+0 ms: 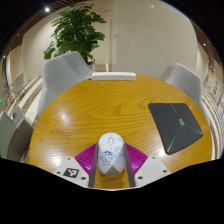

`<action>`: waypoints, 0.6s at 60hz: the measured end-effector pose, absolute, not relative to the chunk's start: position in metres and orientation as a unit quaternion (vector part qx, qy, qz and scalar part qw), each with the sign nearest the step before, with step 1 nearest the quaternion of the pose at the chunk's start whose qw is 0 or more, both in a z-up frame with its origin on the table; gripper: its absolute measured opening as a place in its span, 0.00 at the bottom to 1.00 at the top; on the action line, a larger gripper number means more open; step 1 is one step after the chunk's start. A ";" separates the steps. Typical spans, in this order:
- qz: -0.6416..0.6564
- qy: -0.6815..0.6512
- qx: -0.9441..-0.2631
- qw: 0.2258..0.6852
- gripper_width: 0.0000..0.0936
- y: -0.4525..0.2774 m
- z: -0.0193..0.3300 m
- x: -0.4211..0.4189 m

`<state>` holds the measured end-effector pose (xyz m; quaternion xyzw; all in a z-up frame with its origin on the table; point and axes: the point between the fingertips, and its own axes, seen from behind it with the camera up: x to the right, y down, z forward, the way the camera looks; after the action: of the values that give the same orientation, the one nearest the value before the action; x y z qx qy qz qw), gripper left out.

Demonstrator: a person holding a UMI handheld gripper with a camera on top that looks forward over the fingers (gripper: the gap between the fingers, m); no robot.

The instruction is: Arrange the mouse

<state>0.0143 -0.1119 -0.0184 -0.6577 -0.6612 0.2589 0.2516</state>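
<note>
A single wide-angle view is given, taken from the gripper itself and directed forward along its fingers, which are seen at the bottom. The round wooden counter is looked down on obliquely from close above its near edge; chairs and a plant are seen beyond.

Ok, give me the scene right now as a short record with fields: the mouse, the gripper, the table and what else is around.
mouse: white mouse on the table, between the fingers
hand-held gripper: hand-held gripper low over the table, pink pads either side of the mouse; contact cannot be confirmed
table: round wooden table
mouse pad: dark mouse pad with a green edge, to the right, beyond the fingers, nothing on it
chairs: white chairs at the far side
plant: potted plant behind the chairs
</note>
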 end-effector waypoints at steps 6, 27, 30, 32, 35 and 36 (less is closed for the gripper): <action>0.253 -0.667 -0.655 0.249 0.45 -0.115 -0.019 0.016; 0.318 -0.644 -0.646 0.257 0.42 -0.070 0.103 -0.031; 0.321 -0.632 -0.652 0.268 0.42 -0.040 0.116 -0.050; 0.322 -0.624 -0.657 0.275 0.42 -0.018 0.122 -0.061; 0.311 -0.617 -0.663 0.290 0.42 0.020 0.119 -0.075; 0.304 -0.617 -0.664 0.293 0.42 0.032 0.115 -0.079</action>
<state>-0.0786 0.0325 0.1151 -0.6644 -0.6166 0.3038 0.2933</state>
